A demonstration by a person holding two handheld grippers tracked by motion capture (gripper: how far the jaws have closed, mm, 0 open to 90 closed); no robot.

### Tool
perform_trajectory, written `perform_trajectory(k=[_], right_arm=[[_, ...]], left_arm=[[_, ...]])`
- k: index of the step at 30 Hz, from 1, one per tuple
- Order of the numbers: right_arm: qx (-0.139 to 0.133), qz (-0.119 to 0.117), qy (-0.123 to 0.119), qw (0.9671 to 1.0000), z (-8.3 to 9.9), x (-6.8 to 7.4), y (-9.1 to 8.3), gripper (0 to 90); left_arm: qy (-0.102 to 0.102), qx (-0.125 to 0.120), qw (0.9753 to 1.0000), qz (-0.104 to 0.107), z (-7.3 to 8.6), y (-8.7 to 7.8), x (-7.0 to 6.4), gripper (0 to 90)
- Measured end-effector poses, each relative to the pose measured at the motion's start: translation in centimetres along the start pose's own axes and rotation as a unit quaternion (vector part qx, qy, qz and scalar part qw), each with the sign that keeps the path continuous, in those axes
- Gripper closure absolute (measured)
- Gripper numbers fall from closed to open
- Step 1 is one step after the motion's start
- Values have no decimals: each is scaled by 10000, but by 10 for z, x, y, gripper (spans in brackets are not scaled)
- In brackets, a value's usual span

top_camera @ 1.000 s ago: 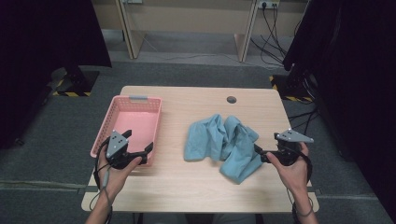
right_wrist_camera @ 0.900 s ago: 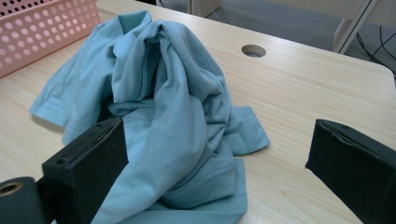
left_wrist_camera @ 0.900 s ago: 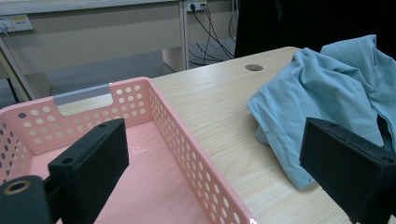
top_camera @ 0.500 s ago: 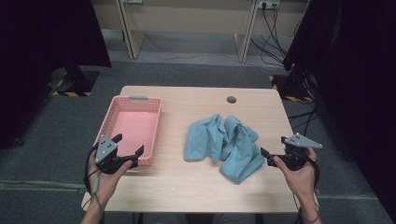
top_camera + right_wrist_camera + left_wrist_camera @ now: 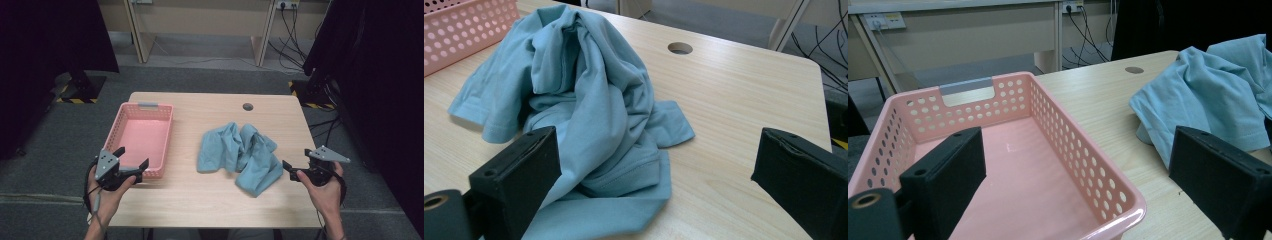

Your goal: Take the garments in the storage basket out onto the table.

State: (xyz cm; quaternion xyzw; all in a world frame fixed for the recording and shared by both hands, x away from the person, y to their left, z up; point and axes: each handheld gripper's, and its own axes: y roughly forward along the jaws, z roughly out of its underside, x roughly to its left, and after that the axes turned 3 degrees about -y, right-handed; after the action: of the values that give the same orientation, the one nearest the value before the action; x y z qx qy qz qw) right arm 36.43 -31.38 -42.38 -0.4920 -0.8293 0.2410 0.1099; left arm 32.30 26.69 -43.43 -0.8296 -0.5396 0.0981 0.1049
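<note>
Wood table: pink basket, blue cloth.

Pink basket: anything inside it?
Nothing visible inside the pink basket: bare floor in the high view. In the left gripper view, a jaw of the left gripper hides a small patch.

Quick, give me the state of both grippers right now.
Left gripper: open, holding nothing, at the pink basket.
Right gripper: open, holding nothing, beside the blue cloth.

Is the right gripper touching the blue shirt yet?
Apart. The high view shows bare table between the right gripper and the blue shirt; its jaws stand open.
</note>
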Motion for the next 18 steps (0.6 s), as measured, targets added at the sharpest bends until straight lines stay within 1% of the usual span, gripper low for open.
perform_trajectory(k=[10, 12, 15, 18], right_arm=[[-10, 94, 33, 9999, 8, -5, -10, 47], [-32, 111, 44, 9999, 9, -7, -12, 47], [-53, 141, 68, 9999, 11, -8, -14, 47], [-54, 158, 87, 9998, 13, -9, -16, 47]], left_arm=[[-14, -21, 10000, -47, 3, -10, 3, 69], [-56, -42, 10000, -42, 4, -12, 4, 69], [-61, -69, 9999, -73, 4, -14, 5, 69], [-107, -69, 9999, -44, 6, -16, 7, 69]])
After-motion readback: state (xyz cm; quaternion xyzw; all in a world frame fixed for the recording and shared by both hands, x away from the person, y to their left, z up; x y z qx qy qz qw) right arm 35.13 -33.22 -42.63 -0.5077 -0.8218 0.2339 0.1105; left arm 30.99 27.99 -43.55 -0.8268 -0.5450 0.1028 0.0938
